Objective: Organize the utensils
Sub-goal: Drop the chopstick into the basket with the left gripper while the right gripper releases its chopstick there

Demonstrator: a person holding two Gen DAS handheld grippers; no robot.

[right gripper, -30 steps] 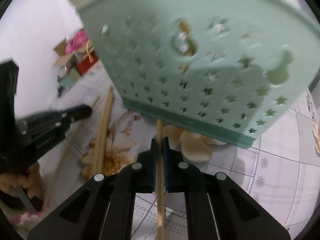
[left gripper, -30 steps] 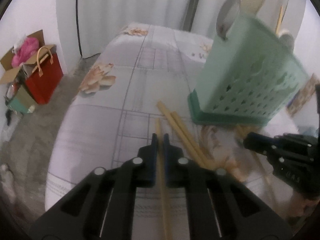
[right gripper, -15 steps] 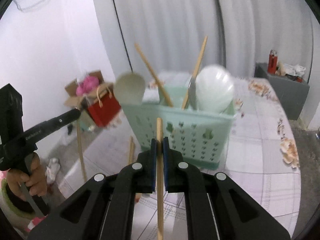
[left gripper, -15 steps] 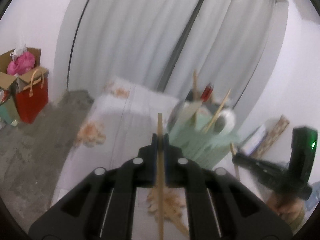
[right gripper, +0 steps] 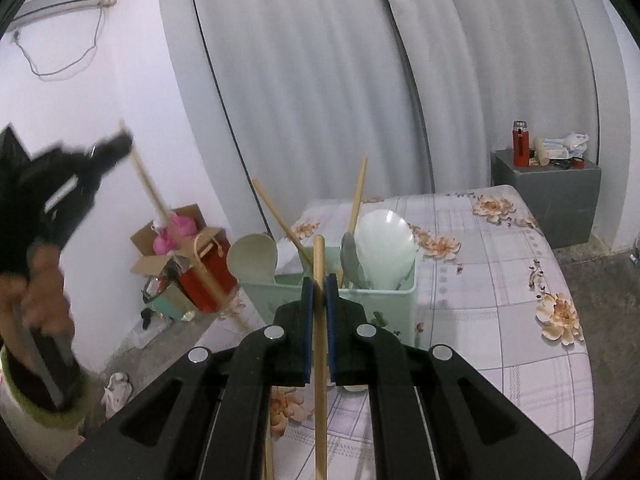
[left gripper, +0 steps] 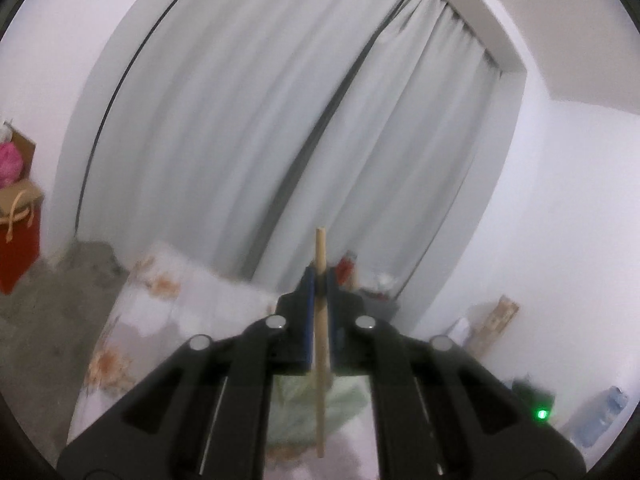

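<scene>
Since the earlier frames both tongs have risen from the table: the left view, which looked down at the cloth and the basket, now faces mostly the grey curtain, and the right view now looks over the top of the basket instead of at its side.

Nearest in the left wrist view, the left tongs (left gripper: 319, 280) are closed on a thin pale wooden chopstick (left gripper: 320, 340), which runs between the blue pads and sticks out beyond the tips. Under the tongs a blurred piece of the mint green plastic utensil basket (left gripper: 344, 404) is visible. Beyond it is the table with a white flower-printed cloth (left gripper: 168, 304), and behind that the long grey curtain (left gripper: 260, 140).

In the right wrist view, the right tongs (right gripper: 319, 288) are closed on a second thin wooden chopstick (right gripper: 320, 360), held in the same way along the pads. Just behind the tips stands the mint green plastic utensil basket (right gripper: 384, 304) on the table (right gripper: 500, 320). It holds a beige spoon (right gripper: 253, 256), a wide white rice paddle (right gripper: 385, 246), a metal spoon (right gripper: 349, 258) and two slanted wooden chopsticks (right gripper: 358, 196). At the left side the person's hand (right gripper: 44, 292) carries the left tongs (right gripper: 120, 145), blurred, with their chopstick (right gripper: 150, 188) pointing down and to the right. Farther back a grey box-shaped stand (right gripper: 548, 196) with a red bottle (right gripper: 520, 144) stands beside the curtain (right gripper: 320, 80).
</scene>
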